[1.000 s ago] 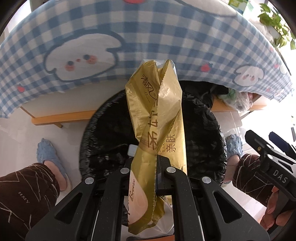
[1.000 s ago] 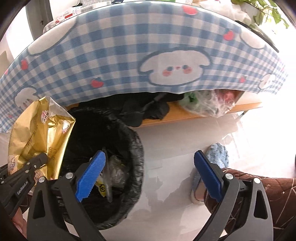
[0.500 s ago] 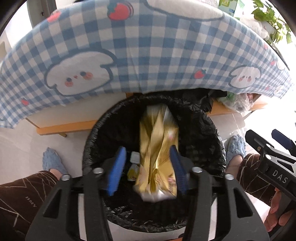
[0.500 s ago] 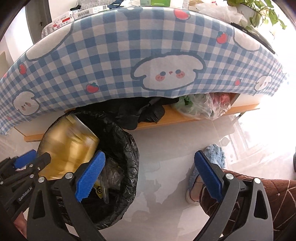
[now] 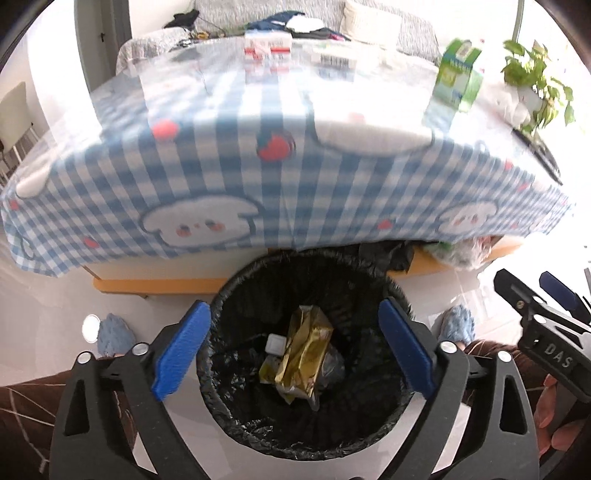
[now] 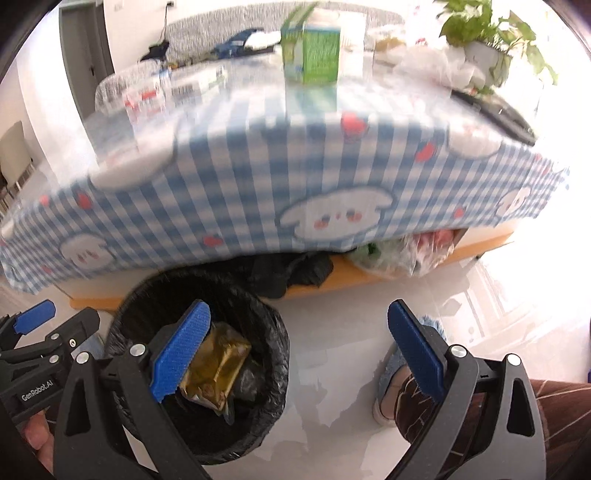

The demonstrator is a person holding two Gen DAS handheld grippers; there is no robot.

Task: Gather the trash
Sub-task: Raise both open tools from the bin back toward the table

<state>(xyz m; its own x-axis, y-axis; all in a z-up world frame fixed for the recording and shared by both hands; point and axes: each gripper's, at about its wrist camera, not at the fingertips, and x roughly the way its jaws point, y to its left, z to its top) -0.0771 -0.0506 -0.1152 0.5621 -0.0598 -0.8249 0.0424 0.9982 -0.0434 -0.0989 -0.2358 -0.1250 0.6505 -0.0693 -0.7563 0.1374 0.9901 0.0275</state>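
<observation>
A black-lined trash bin [image 5: 258,273] [image 6: 273,354] stands on the floor below the table edge. Inside it lies the gold wrapper [image 5: 304,354] [image 6: 214,373] among other scraps. My left gripper [image 5: 293,349] hangs above the bin mouth, its jaws opening wide with nothing pressed between the blue pads; the wrapper lies far below them. My right gripper [image 6: 297,350] is open and empty, over the floor just right of the bin. On the table stand a green carton [image 5: 456,79] [image 6: 312,51] and a red-and-white box [image 5: 267,55].
A blue checked tablecloth [image 5: 229,162] [image 6: 258,177] hangs over the table edge. Bags [image 6: 402,254] sit on the wooden shelf under the table. The person's blue slippers [image 5: 112,334] [image 6: 402,354] and brown trouser legs flank the bin. A potted plant [image 6: 480,33] is at the far right.
The left gripper opened and let go of the gold wrapper, which dropped into the bin. Both grippers rose, so the tabletop and its boxes came into view.
</observation>
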